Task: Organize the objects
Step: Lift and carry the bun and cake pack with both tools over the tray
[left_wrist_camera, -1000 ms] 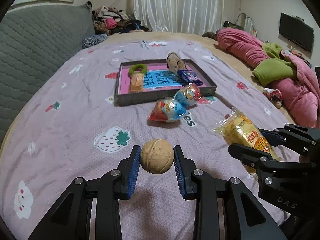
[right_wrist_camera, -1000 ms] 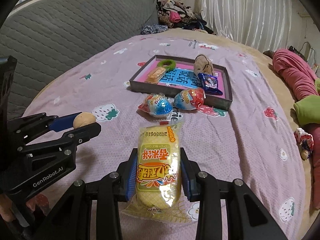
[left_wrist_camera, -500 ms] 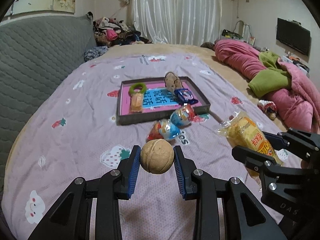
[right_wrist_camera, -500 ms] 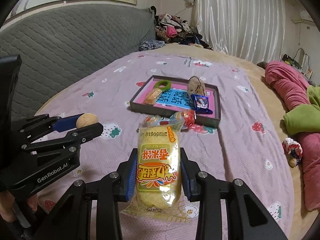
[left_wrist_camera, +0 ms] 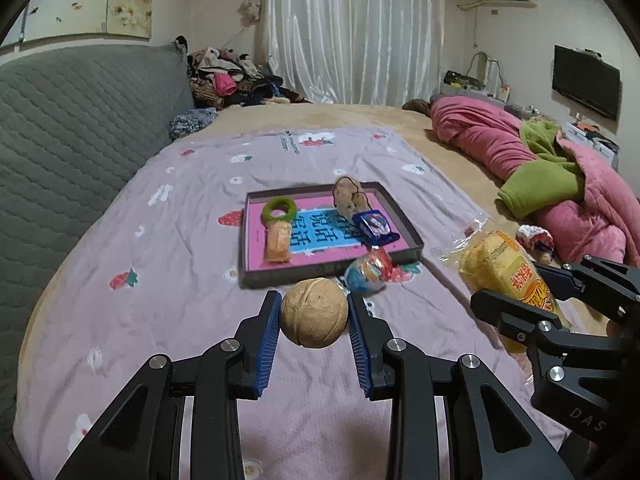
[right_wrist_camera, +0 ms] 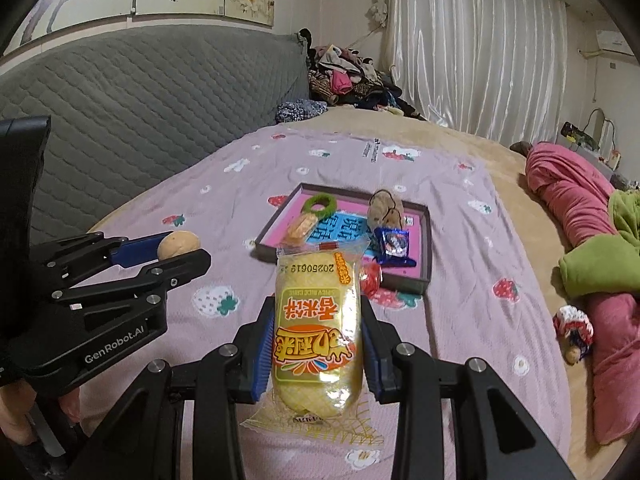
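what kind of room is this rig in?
Most likely a home bedroom: a wide bed under a lilac strawberry-print sheet with a grey quilted headboard, a crumpled pink blanket, and a black wall-mounted TV.

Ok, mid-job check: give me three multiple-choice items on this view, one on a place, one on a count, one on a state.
1. Where is the green ring?
A. inside the tray
B. on the bedspread
C. in the left tongs

2. How many things lie inside the tray?
A. two
B. four
C. six

3. What do the right tongs hold?
A. nothing
B. a walnut
C. the yellow snack pack

Key: 1 A, the ring lies at the tray's far left corner. 2 B, ring, orange bar, brown toy, blue packet. 3 C, both pads press the pack's sides.
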`<state>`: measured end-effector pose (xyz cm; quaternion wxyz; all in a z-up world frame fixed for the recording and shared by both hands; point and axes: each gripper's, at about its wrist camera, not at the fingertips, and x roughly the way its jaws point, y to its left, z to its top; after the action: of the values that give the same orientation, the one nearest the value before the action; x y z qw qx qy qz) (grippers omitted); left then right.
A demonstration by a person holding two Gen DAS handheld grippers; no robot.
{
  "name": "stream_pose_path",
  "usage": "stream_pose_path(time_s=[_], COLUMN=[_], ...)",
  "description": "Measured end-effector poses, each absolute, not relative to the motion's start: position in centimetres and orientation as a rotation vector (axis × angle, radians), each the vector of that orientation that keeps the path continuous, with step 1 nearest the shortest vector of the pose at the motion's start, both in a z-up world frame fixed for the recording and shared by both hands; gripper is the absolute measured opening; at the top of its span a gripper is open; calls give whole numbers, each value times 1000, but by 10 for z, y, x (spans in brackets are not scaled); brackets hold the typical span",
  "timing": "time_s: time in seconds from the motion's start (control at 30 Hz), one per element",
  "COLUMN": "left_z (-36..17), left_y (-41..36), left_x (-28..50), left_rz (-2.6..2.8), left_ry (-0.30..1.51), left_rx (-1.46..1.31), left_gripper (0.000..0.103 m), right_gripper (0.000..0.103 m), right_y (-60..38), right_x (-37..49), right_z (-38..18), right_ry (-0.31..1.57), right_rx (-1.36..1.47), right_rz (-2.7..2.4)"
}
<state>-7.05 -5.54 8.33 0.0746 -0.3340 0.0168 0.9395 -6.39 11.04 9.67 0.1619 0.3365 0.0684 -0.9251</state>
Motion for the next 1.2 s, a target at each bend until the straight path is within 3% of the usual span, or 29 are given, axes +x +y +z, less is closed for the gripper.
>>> stream_pose_path(time_s=[0.77, 1.2], left_z=[127, 134], left_y=[-69, -75], left_x=[-148, -207], left_rz=[2860, 2877], left_ry=[57, 63], left_rx=[-948, -920], left_gripper=[34, 34], right_gripper=[38, 38], right_y=[106, 93], right_x=[-132, -184], right_z=[153, 148], right_ry=[206, 176], right_rx=[865, 850], right_rz=[-2685, -2673])
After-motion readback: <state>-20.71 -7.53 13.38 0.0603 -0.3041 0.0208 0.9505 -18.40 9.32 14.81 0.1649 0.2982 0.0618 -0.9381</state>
